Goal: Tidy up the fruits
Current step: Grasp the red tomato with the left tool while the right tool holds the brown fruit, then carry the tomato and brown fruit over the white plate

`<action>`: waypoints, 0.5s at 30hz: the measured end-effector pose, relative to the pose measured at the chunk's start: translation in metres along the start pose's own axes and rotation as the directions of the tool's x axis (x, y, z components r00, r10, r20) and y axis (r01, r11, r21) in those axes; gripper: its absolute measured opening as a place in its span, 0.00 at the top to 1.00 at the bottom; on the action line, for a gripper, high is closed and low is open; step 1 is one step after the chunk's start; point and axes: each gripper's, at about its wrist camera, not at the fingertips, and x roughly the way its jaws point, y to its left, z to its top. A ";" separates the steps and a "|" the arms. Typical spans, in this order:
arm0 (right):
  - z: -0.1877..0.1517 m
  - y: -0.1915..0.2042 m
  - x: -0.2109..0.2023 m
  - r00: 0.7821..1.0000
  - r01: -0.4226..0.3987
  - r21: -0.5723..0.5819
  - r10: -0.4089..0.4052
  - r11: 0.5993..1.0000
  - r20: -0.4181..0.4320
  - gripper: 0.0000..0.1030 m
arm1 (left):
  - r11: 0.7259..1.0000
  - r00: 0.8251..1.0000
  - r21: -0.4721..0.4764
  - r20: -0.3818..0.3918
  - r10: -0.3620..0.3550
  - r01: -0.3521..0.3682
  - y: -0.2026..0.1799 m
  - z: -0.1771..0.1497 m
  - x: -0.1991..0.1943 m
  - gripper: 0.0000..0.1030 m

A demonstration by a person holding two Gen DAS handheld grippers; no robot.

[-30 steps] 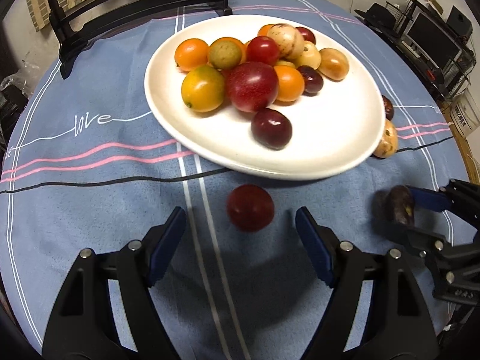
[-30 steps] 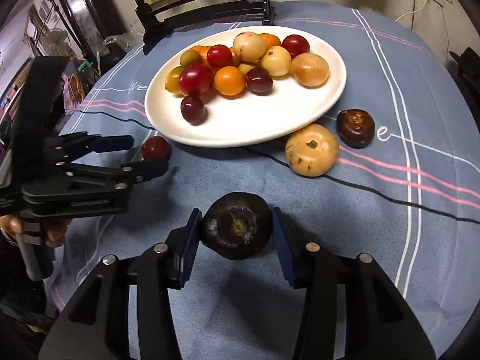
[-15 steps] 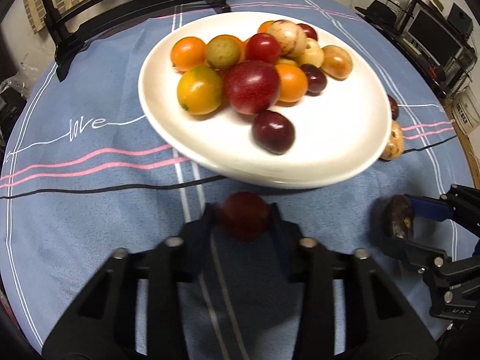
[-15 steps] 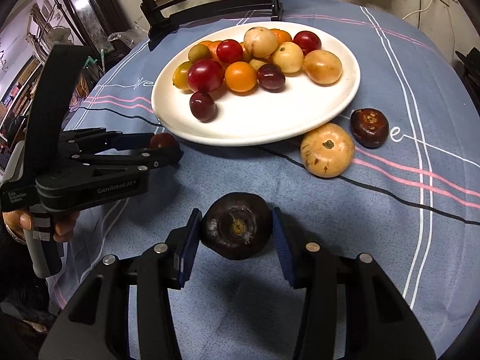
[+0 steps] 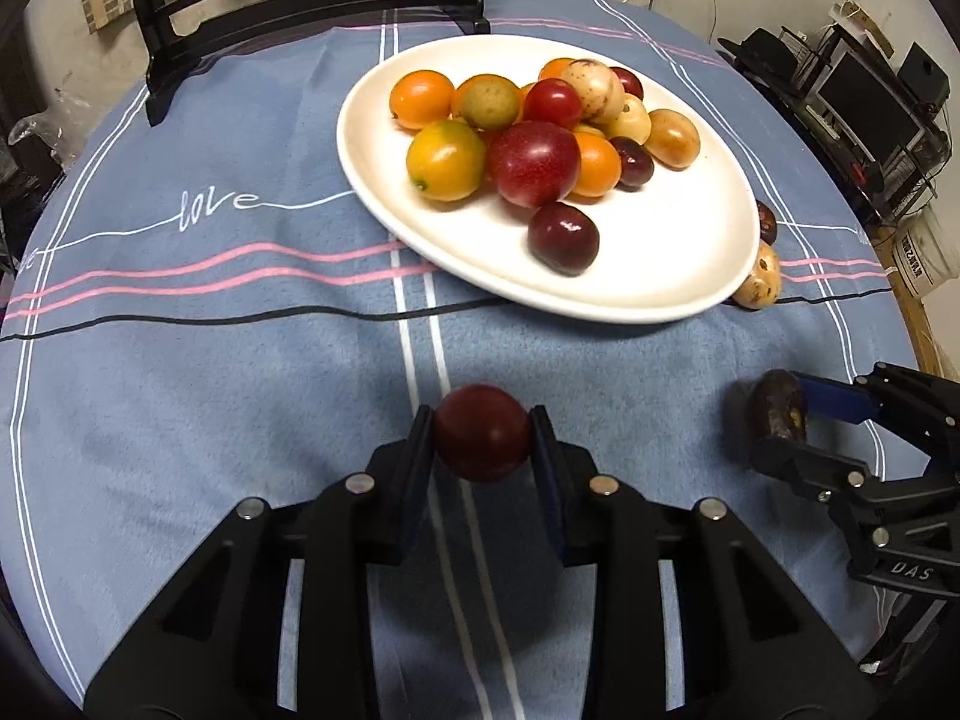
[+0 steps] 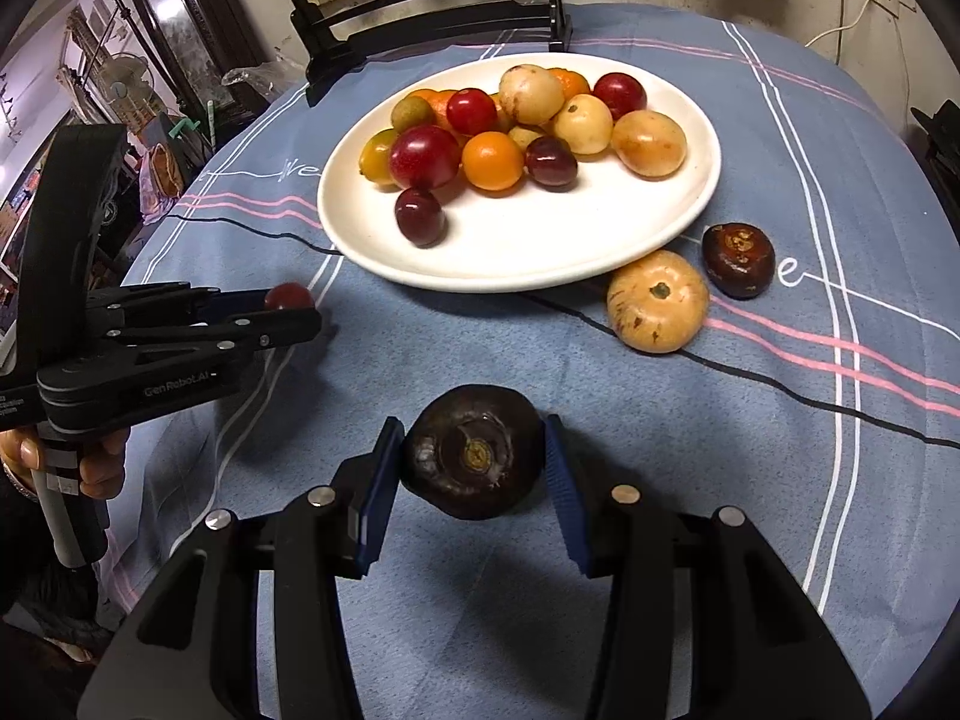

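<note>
A small red fruit [image 5: 483, 432] sits pinched between the fingers of the left gripper [image 5: 482, 438], in front of the near rim of the white plate [image 5: 690, 276]. The right gripper [image 6: 474, 456] is clamped on a dark brown fruit [image 6: 474, 450], held off to the right of the red one. The plate carries a heap of red, orange and yellow fruits [image 5: 534, 162]. Beside its right edge, on the blue tablecloth [image 5: 210, 390], lie a tan fruit [image 6: 657, 300] and a second dark fruit [image 6: 738, 261], just beside each other.
</note>
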 end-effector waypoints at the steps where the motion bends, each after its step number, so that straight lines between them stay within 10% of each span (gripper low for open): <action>1: -0.001 0.002 0.000 1.000 -0.001 -0.003 0.001 1.000 -0.001 0.55 | 1.000 1.000 0.003 0.005 0.001 -0.001 -0.001 -0.001 -0.003 0.69; 15: 0.021 0.006 -0.047 0.994 -0.008 -0.008 0.009 1.000 0.112 0.55 | 0.996 0.991 0.079 0.135 0.021 -0.032 -0.035 0.032 -0.059 0.69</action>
